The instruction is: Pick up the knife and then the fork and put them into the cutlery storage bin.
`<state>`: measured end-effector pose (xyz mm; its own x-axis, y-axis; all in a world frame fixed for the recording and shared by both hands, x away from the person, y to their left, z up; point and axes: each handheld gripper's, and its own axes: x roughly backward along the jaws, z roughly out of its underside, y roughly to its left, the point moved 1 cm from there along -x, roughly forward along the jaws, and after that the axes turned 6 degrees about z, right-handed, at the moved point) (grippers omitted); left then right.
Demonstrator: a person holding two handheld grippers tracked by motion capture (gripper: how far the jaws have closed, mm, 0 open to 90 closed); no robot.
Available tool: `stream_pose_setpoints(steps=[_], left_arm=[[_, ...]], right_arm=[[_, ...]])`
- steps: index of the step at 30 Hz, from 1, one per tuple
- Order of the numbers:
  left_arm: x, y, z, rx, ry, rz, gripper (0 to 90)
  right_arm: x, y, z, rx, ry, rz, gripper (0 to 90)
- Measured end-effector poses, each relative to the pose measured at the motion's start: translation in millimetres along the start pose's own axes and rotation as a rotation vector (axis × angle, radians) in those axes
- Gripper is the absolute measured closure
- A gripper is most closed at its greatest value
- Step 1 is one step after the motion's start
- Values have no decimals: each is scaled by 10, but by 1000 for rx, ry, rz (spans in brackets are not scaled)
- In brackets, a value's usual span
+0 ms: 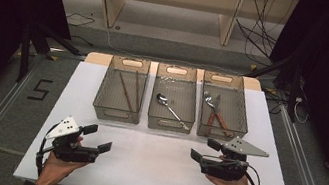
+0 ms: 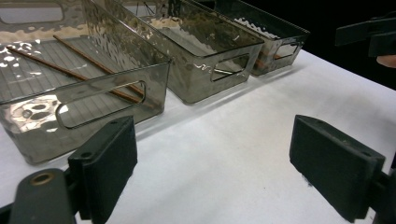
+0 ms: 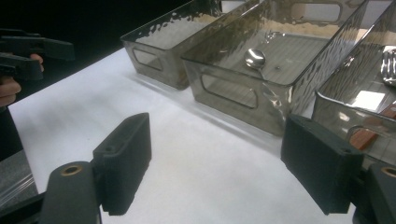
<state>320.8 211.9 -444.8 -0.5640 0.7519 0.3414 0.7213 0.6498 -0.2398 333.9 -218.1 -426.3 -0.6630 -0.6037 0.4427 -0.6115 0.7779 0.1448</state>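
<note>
Three clear grey bins stand in a row at the back of the white table (image 1: 149,171). The left bin (image 1: 115,115) holds two brown chopsticks (image 1: 127,91) (image 2: 88,70). In the middle bin (image 1: 169,125) lies a metal spoon (image 1: 170,107) (image 3: 255,57). The right bin (image 1: 221,131) holds a fork (image 1: 209,100) and brown-handled cutlery (image 1: 219,118). My left gripper (image 1: 98,138) (image 2: 219,163) rests near the front left, open and empty, facing right. Opposite it, near the front right, my right gripper (image 1: 205,150) (image 3: 224,163) is open and empty over bare table.
A wooden shelf frame (image 1: 167,2) stands beyond the table with cables (image 1: 258,32) on the floor beside it. A "5" mark (image 1: 40,89) is on the floor at left. Dark stands (image 1: 28,44) flank the table's far corners.
</note>
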Motion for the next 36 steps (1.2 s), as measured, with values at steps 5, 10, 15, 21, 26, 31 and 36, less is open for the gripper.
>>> stream_pose_setpoints(steps=[5, 10, 15, 21, 26, 31, 36], left_arm=[[4, -1, 11, 2, 4, 3, 147], [8, -4, 16, 0, 5, 8, 147], [-4, -16, 15, -5, 12, 14, 147], [-9, -22, 16, -7, 13, 16, 147], [-8, -23, 15, -10, 15, 15, 147], [-7, -23, 15, -8, 12, 13, 147], [-7, -20, 15, -7, 12, 12, 147]], right_arm=[[38, 17, 67, 2, -2, 12, 236], [64, 44, 155, 16, 5, 18, 235], [93, 27, 218, 5, 4, 27, 234], [134, 14, 252, -5, -6, 33, 223], [138, 14, 258, -10, -6, 34, 218], [131, 22, 258, -10, -6, 37, 210], [125, 31, 256, -7, -10, 37, 198]])
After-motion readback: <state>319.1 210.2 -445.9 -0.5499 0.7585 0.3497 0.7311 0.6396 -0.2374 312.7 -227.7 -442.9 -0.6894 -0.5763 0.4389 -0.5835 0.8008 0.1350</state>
